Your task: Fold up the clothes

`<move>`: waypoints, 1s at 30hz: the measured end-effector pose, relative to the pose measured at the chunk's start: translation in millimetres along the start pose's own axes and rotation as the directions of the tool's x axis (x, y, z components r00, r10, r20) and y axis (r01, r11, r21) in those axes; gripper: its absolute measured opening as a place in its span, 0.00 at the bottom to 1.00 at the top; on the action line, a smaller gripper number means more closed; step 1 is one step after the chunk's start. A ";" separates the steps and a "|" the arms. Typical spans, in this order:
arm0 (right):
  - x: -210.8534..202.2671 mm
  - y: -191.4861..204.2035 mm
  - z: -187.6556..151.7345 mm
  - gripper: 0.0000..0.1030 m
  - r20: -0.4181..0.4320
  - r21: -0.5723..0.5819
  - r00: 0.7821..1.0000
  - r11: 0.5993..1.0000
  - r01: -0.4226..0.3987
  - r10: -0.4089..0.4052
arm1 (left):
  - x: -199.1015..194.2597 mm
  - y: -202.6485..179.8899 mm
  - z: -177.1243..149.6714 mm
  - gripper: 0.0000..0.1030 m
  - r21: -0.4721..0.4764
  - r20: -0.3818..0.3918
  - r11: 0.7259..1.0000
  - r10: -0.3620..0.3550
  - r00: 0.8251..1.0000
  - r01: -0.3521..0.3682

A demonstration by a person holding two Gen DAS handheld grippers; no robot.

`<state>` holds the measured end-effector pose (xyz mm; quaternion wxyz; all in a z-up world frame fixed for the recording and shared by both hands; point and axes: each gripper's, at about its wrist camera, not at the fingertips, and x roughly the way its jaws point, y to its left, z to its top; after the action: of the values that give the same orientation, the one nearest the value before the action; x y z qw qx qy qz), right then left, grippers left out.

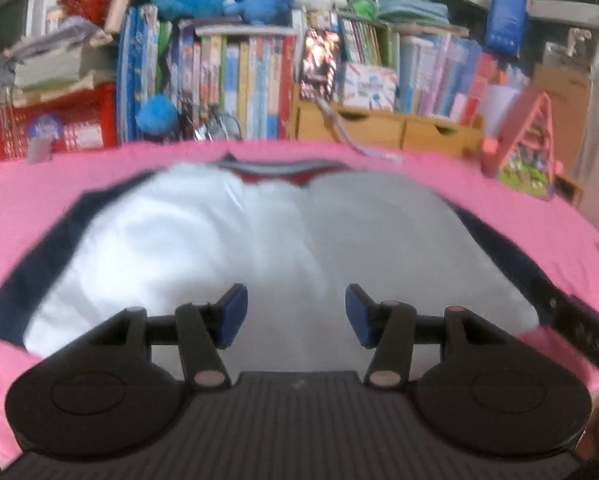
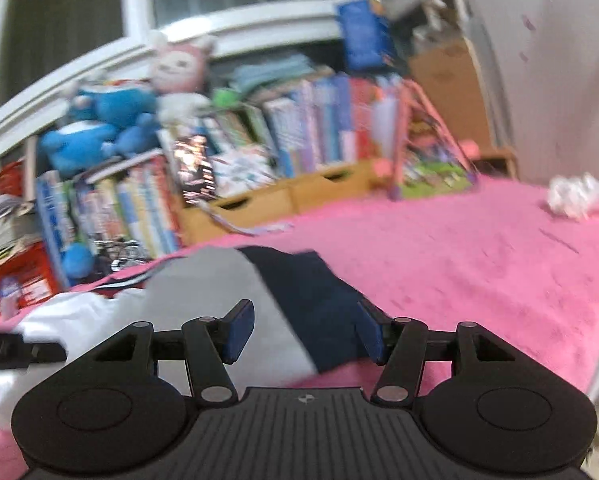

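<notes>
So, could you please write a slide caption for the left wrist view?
Open left tongs above a white shirt with navy sleeves, spread on a pink cloth.

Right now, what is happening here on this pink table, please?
A person holds a two-finger gripper in each hand over a white shirt with navy sleeves spread flat on the pink cloth-covered table. The left gripper is open above the shirt's lower middle, gripping nothing. The right gripper is also open, hovering by the navy sleeve. Folding seems not yet begun. Books and plush toys stand behind.
</notes>
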<state>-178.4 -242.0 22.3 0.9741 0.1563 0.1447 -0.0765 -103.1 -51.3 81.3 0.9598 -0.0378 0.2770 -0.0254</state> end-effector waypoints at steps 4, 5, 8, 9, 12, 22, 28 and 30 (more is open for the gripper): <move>1.8 -5.9 -4.5 0.55 -0.039 0.026 0.999 1.000 0.014 -0.013 | 4.2 -3.8 -7.7 0.50 0.035 -0.049 0.999 0.020 0.999 -0.019; 1.7 -5.9 -5.9 0.55 -0.045 0.025 0.999 1.000 0.014 -0.013 | 5.9 -4.8 -8.7 0.51 0.040 -0.056 0.999 0.029 0.998 -0.027; 0.9 -1.2 -7.4 0.57 -0.053 0.019 0.999 1.000 0.010 -0.009 | 11.2 -7.8 -11.7 0.52 0.057 -0.078 0.997 0.055 0.995 -0.051; 1.4 -0.2 -8.2 0.57 -0.057 0.016 0.998 1.000 0.008 -0.007 | 10.9 -7.2 -10.8 0.51 0.052 -0.077 0.997 0.058 0.995 -0.054; 1.7 1.8 -9.0 0.58 -0.069 0.011 0.998 1.000 0.006 -0.005 | 6.0 -5.6 -18.3 0.52 0.030 -0.066 0.997 0.074 0.995 -0.072; 10.3 3.9 -11.8 0.64 -0.101 0.012 0.995 1.000 -0.004 0.005 | 5.0 -6.1 -20.1 0.52 0.024 -0.044 0.992 0.123 0.991 -0.123; 20.5 3.7 -8.0 0.64 -0.106 0.029 0.994 0.999 -0.014 0.017 | 10.2 0.9 -18.8 0.54 -0.014 -0.061 0.995 0.102 0.993 -0.103; 24.6 4.0 -6.1 0.64 -0.110 0.031 0.994 0.999 -0.017 0.020 | 10.3 1.2 -18.9 0.54 -0.014 -0.059 0.995 0.100 0.993 -0.101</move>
<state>-155.9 -238.8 10.4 0.9628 0.1761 0.1959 -0.0609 -104.5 -51.9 59.7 0.9510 -0.0313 0.3065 0.0243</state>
